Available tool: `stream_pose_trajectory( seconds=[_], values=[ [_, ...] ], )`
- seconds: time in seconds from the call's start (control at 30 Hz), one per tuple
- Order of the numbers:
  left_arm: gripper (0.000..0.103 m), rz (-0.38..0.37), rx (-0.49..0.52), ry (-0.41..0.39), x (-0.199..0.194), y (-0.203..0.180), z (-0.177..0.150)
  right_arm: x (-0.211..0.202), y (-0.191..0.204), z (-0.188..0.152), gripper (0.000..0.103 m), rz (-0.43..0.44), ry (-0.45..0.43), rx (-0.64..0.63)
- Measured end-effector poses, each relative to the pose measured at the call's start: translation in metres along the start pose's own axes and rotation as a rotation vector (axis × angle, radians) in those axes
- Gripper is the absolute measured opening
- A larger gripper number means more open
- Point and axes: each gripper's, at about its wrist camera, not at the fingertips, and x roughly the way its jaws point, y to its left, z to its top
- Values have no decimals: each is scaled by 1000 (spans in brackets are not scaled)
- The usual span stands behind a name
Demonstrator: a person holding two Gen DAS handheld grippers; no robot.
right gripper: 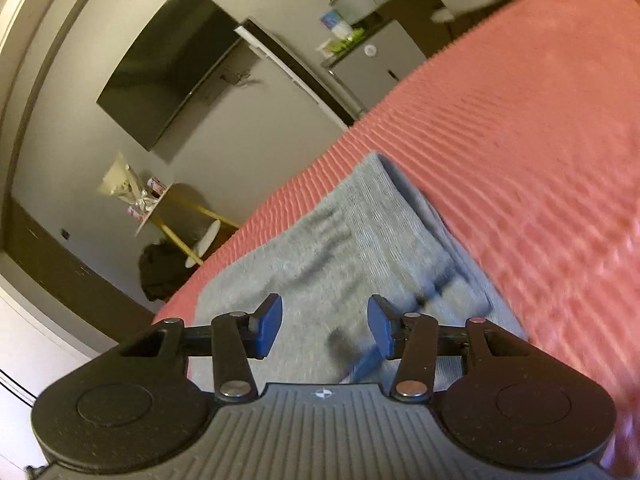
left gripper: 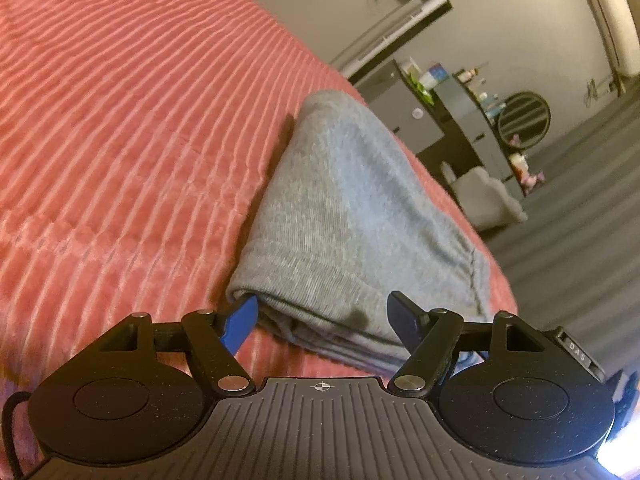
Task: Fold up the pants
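A bed with a ribbed pink cover carries grey pants, folded into a thick bundle near its edge. My left tool is released, fingers spread just at the bundle's near end. My right tool hangs released above the pants.

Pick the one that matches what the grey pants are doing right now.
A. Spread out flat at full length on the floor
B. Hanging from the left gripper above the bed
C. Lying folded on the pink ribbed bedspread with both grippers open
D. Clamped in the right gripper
C: the grey pants lie in a folded bundle on the pink ribbed bedspread, and both the left gripper and right gripper have their jaws spread with nothing clamped between them.
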Motion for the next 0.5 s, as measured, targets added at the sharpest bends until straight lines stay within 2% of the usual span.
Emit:
stream_pose_trajectory(
  seconds=[0.07, 0.27, 0.37, 0.43, 0.5],
  values=[
    [77, 17, 19, 11, 4, -2, -1, 6, -2, -2, 48, -42, 33, 12],
    [77, 36, 13, 14, 5, 0, -1, 30, -14, 3, 46, -7, 77, 122],
    [77, 37, -3, 12, 5, 3, -1, 40, -23, 1, 15, -18, 73, 173],
    [77, 36, -2, 11, 4, 3, -1, 41, -27, 0, 12, -15, 68, 179],
    [77, 39, 1, 10, 4, 3, -1, 37, -19, -2, 10, -34, 50, 123]
  ],
)
